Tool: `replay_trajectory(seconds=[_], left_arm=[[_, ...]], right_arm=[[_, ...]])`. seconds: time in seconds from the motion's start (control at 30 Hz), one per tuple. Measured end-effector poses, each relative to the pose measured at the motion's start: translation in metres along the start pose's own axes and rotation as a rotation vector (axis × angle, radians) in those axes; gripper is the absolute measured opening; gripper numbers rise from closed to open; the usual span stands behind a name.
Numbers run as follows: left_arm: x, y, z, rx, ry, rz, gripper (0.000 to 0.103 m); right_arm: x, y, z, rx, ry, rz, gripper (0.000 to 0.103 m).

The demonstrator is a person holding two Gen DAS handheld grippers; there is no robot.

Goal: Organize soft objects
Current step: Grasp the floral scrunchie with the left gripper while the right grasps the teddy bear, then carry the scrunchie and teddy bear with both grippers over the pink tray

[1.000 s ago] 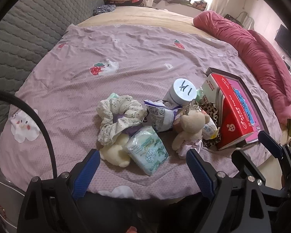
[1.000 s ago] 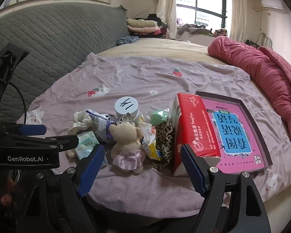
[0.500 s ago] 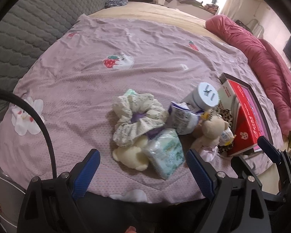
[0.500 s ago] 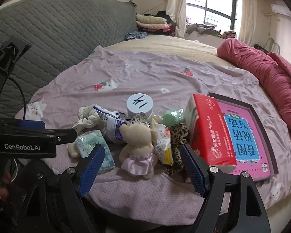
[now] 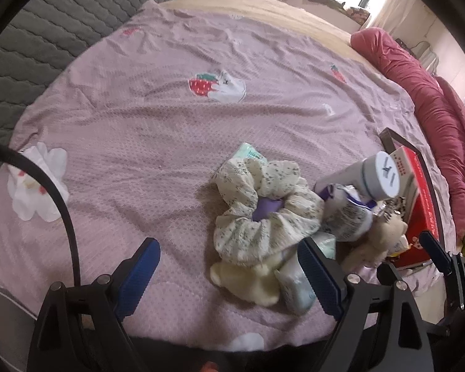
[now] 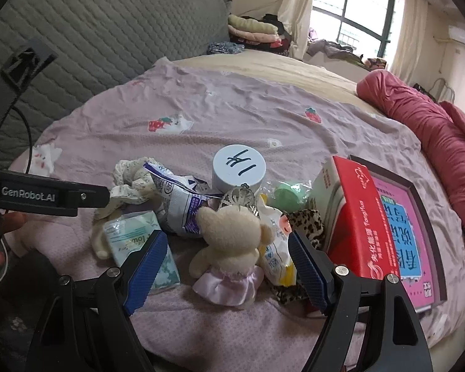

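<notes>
Lilac bedspread [image 5: 139, 130] carries the pile near its front edge: a scrunchie [image 5: 260, 214] (floral, cream), tissue pack [image 6: 139, 248], bear [image 6: 232, 248], then red box [image 6: 353, 226]. Left gripper [image 5: 229, 276] and right gripper [image 6: 228, 266] both gape wide, holding nothing.

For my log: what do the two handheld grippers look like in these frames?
Both grippers, left gripper and right gripper, have black angular frames with silver screws and ribbed blue pads on the fingers. A black cable arcs beside the left one, whose body reads "GenRobot.AI" in white in the right wrist view.
</notes>
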State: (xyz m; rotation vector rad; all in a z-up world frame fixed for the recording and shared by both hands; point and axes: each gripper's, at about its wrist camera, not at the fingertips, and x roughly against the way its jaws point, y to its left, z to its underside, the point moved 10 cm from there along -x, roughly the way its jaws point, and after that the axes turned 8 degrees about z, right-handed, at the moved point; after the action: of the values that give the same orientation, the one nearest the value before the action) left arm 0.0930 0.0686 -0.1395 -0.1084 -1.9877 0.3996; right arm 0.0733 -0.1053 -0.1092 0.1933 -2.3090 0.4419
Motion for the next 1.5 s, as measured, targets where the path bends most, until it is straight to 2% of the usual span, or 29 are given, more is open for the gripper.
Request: replay_trajectory(seconds=[0.07,0.33,0.47,0.57,0.6,0.63,0.73,0.8,0.87,0.9,0.97,1.07,1.23,1.5], left_arm=[[-0.009,0.006,-0.002,0.027,0.028,0.024,0.09],[-0.031,0.027,-0.016,0.104,0.037,0.095,0.09],[-0.04,0.023,-0.019,0.107,0.047,0.145,0.079],[-0.046,0.015,-0.02,0.09,0.053,0.183,0.069],[-0.047,0.012,-0.02,0.091,0.058,0.198,0.068],[-0.049,0.01,-0.02,0.093,0.062,0.213,0.063],[-0.056,0.001,-0.019,0.105,0.082,0.281,0.053],[-0.057,-0.004,-0.019,0.101,0.084,0.295,0.043],[-0.056,-0.01,-0.019,0.091,0.082,0.323,0.028],[-0.054,-0.014,-0.02,0.078,0.078,0.329,0.025],[-0.05,-0.018,-0.02,0.055,0.064,0.321,0.019],[-0.04,-0.028,-0.023,0.015,0.036,0.308,0.016],[-0.012,-0.039,-0.026,-0.038,-0.015,0.296,0.016],[0.031,-0.055,-0.033,-0.15,-0.085,0.202,0.016]], right_arm=[[-0.004,0.001,-0.001,0.009,-0.001,0.001,0.081],[-0.021,0.003,-0.009,0.052,-0.013,0.036,0.08],[-0.027,0.002,-0.016,0.049,-0.029,0.047,0.078],[-0.031,0.004,-0.017,0.057,-0.026,0.036,0.064],[-0.034,0.005,-0.017,0.064,-0.018,0.031,0.054],[-0.034,0.006,-0.016,0.068,-0.016,0.028,0.049],[-0.033,0.006,-0.015,0.071,-0.022,0.021,0.045],[-0.031,0.004,-0.016,0.06,-0.032,0.009,0.044],[-0.027,0.003,-0.015,0.05,-0.034,-0.005,0.043],[-0.025,0.0,-0.016,0.042,-0.037,-0.008,0.043],[-0.019,-0.003,-0.017,0.029,-0.048,-0.016,0.043],[-0.008,-0.007,-0.02,0.014,-0.064,-0.027,0.041],[0.006,-0.015,-0.024,-0.015,-0.089,-0.043,0.041],[0.028,-0.03,-0.03,-0.097,-0.114,-0.083,0.041]])
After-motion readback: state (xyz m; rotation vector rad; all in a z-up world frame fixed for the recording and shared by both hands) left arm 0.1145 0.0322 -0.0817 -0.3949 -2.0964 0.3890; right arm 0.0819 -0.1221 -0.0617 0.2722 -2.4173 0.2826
